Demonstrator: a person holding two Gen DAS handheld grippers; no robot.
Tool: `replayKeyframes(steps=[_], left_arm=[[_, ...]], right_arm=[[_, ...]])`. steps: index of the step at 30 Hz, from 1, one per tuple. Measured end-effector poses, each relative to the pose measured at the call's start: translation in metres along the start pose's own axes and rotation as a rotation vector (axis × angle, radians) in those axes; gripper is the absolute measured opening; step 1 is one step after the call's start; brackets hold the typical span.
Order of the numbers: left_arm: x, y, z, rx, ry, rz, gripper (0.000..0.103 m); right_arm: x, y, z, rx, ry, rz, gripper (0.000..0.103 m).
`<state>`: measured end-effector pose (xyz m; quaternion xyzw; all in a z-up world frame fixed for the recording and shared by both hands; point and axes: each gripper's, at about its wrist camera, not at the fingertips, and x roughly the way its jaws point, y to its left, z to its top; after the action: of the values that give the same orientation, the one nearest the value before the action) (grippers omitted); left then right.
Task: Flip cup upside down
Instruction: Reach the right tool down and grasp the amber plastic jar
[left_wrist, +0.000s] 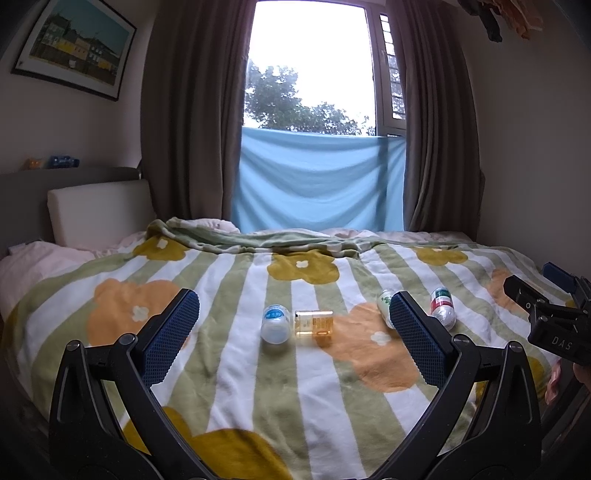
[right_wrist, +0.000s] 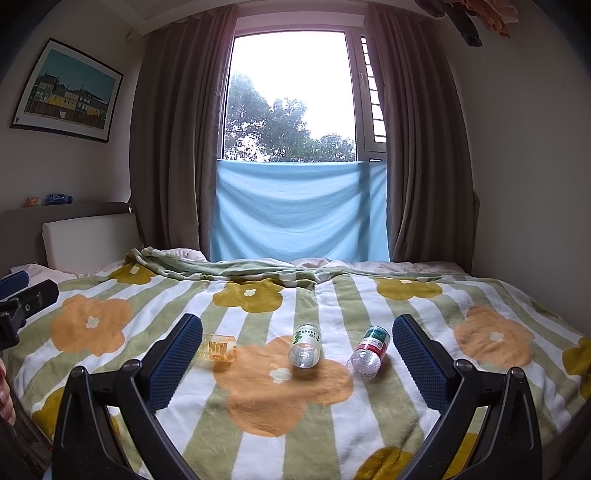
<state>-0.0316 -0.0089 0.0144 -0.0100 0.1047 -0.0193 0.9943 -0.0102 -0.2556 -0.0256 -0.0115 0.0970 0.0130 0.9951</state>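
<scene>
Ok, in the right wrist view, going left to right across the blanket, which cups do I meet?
Amber cup on its side, then green-label clear cup, then red-and-green-label clear cup, all lying on the blanket.

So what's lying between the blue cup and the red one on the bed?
The amber cup and green-label cup lie between the blue-label cup and red-label cup, seen in the left wrist view.

Both grippers look the same: left gripper (left_wrist: 293, 328) and right gripper (right_wrist: 297, 347) have chunky black plastic arms, round silver-grey pivot screws, and blue dimpled rubber pads (left_wrist: 171, 332). One has "DAS" lettering stamped on its black housing.
</scene>
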Motion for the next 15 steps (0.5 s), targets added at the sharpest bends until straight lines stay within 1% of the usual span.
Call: replayKeyframes(steps=[6,10,12,15], left_arm=[[0.007,0.006,-0.001,-0.002,0.02,0.004,0.103],[0.015,0.012,-0.004,-0.014,0.045,0.004,0.103],[0.02,0.016,-0.008,-0.021,0.061,0.004,0.103],[0.029,0.022,-0.013,-0.035,0.083,0.005,0.103]], right_arm=[[0.013,0.006,-0.004,-0.016,0.029,0.012,0.103],[0.044,0.01,0.0,-0.068,0.074,0.037,0.103],[0.062,0.014,0.003,-0.096,0.099,0.07,0.103],[0.098,0.03,0.008,-0.188,0.158,0.131,0.103]])
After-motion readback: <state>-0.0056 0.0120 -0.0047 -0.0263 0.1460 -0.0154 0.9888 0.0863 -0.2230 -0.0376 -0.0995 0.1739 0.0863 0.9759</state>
